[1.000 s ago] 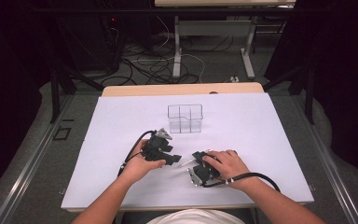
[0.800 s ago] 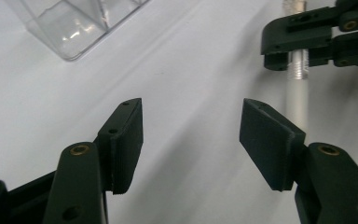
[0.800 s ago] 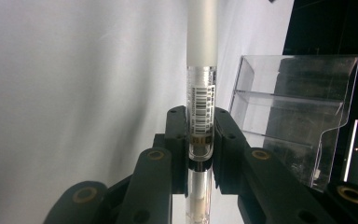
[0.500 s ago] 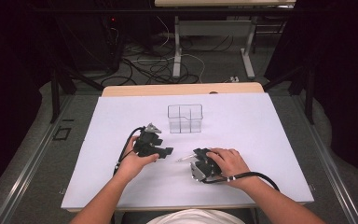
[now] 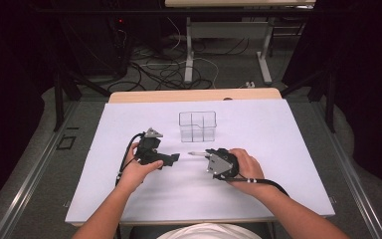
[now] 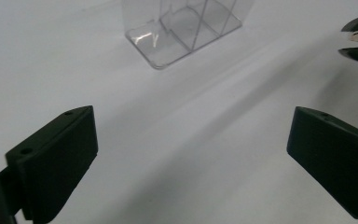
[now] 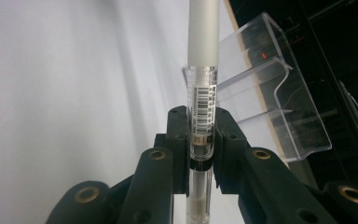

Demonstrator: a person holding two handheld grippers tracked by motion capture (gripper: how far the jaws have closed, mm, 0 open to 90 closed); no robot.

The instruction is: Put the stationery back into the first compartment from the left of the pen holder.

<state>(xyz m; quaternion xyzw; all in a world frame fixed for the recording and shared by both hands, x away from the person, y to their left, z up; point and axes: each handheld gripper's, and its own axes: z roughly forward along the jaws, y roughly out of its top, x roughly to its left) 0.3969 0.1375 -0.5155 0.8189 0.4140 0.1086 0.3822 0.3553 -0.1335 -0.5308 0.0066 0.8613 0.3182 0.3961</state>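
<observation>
While the pen is pinched and the organizer stands just ahead, these points matter for a clean drop:
Right gripper [image 5: 202, 155]: jaws pressed together on the pen [image 7: 202, 93], clamped at its clear barcoded barrel, with the frosted end reaching out past the jaws
Pen position: held low over the white table cover [image 5: 278, 164], tip aimed toward the left gripper, near the organizer but not yet over it
Organizer [image 5: 197, 126]: clear plastic box with dividers, standing upright at the middle of the table, beyond both grippers; no items seen inside
Left gripper [image 5: 171, 159]: jaws spread wide, holding nothing, resting near the table with the organizer ahead of it in its own view [image 6: 182, 28]
Step in hand, as I judge it: carrying the pen to a compartment
How to do it well: lift, tip the pen upright, centre it over one compartment clear of the dividers, lower before releasing
Risk: the light box may slide or tip if its wall is struck; the free gripper could steady it
</observation>
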